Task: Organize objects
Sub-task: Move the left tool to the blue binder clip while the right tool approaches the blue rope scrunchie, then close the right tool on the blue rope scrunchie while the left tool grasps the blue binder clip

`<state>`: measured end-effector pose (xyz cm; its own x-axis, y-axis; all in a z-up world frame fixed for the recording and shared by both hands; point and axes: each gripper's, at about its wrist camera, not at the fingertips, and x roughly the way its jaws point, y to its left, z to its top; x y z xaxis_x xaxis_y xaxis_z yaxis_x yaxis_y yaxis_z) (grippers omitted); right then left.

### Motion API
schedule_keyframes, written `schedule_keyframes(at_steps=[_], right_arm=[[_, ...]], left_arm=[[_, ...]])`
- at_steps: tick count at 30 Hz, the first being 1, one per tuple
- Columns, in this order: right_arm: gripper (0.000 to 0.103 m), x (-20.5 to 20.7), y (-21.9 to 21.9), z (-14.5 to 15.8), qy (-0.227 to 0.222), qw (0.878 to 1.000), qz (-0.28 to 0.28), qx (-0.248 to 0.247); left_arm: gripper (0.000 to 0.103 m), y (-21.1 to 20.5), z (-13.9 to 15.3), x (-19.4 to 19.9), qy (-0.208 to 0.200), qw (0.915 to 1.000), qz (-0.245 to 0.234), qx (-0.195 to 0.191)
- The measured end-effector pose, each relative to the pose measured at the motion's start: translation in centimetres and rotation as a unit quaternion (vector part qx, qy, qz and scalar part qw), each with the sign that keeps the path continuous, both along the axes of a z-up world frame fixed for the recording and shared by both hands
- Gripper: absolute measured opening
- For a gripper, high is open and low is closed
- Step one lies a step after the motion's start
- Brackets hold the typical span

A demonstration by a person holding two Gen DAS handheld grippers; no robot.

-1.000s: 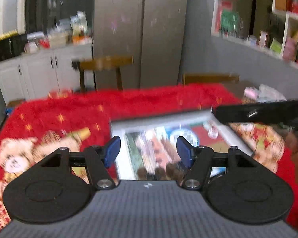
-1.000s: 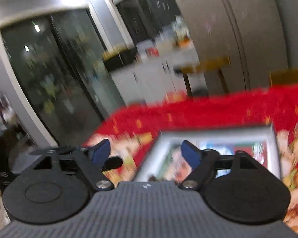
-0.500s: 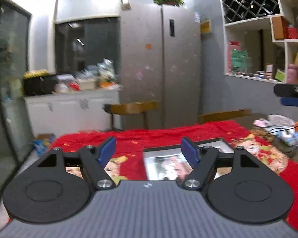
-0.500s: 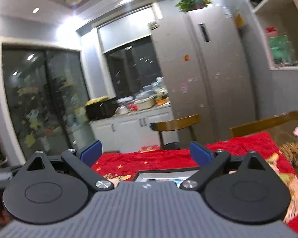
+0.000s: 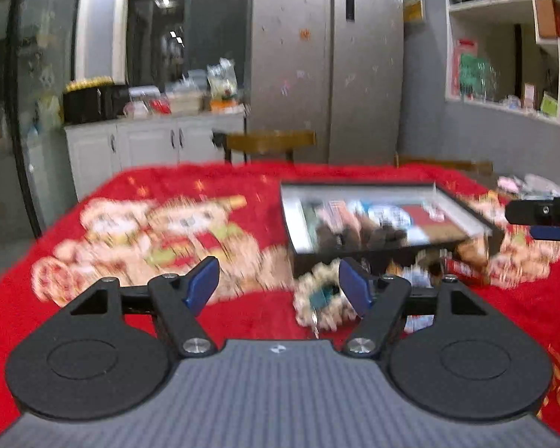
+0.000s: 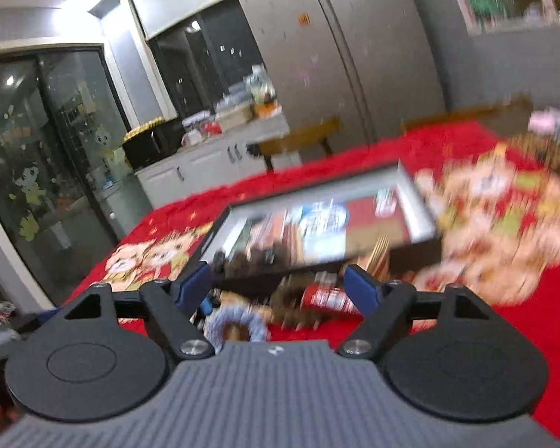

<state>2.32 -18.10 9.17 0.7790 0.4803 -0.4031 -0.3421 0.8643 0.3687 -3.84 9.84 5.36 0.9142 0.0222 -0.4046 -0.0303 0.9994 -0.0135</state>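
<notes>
Blurry going here, both views smeared. Centre right of the left view sits the black box (image 5: 388,220) on the red cloth (image 5: 242,313), its printed top tilted, and small things spill out in front of it: a pale ring (image 5: 319,302) low centre, a red can (image 6: 326,298) lying on its side in the right view. What lies inside the box, I cannot tell. The left gripper (image 5: 278,289) has its jaws spread with nothing between the pads, ring just beside the right-hand one. The right gripper (image 6: 276,285) is closing, pads bare, above a bluish ring (image 6: 239,326) bottom centre.
</notes>
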Motion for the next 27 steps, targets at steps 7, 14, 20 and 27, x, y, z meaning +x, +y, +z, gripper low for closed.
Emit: schedule_keyframes(at_steps=[7, 14, 20, 27], right_arm=[[0.069, 1.1, 1.5, -3.1, 0.028, 0.999, -0.013, -0.033], [0.062, 2.0, 3.7, -5.7, 0.060, 0.997, 0.024, -0.042], [0.047, 2.4, 5.5, -7.3, 0.060, 0.997, 0.029, -0.045], [0.014, 2.6, 4.6, -7.5, 0.065, 0.998, 0.026, -0.009]], left_arm=[[0.069, -1.2, -2.9, 4.2, 0.054, 0.9984, -0.020, 0.000], [0.045, 0.1, -4.6, 5.6, 0.101, 0.9941, -0.033, -0.026], [0.013, -1.3, -5.2, 6.0, 0.102, 0.9940, -0.030, 0.023], [0.005, -0.8, -5.1, 6.0, 0.096, 0.9953, 0.002, 0.013]])
